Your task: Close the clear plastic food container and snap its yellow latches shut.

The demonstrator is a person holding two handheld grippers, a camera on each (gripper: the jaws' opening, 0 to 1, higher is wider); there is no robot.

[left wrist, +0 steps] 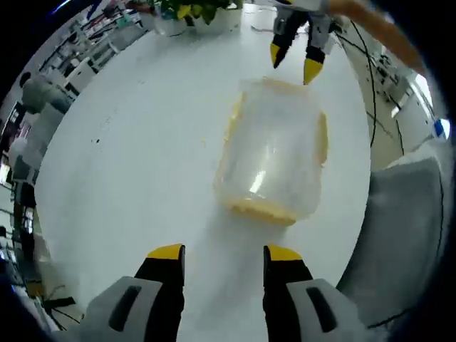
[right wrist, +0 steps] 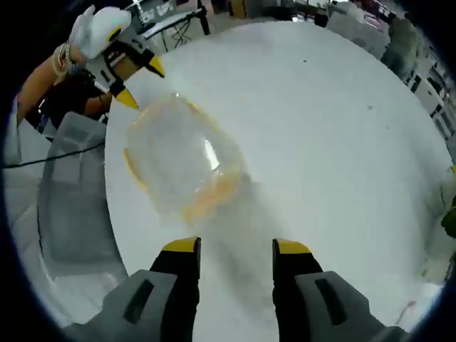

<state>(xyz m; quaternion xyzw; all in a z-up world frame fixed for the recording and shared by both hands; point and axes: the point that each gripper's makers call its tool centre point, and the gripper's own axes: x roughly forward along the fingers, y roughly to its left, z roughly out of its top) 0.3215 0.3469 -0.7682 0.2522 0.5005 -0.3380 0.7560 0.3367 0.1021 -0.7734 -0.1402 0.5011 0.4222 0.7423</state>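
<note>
A clear plastic food container with yellow trim lies on the white round table; its lid seems to rest on top. Blur hides whether the yellow latches are snapped. My left gripper is open just short of the container's near end, holding nothing. My right gripper is open at the container's far end, tips close to the rim. In the right gripper view the container lies ahead of my right gripper, and my left gripper hovers beyond it, held by a person's hand.
A grey chair stands at the table's edge near the container, seen too as the chair. Potted plants sit at the table's far edge. Shelving lines the room beyond the table.
</note>
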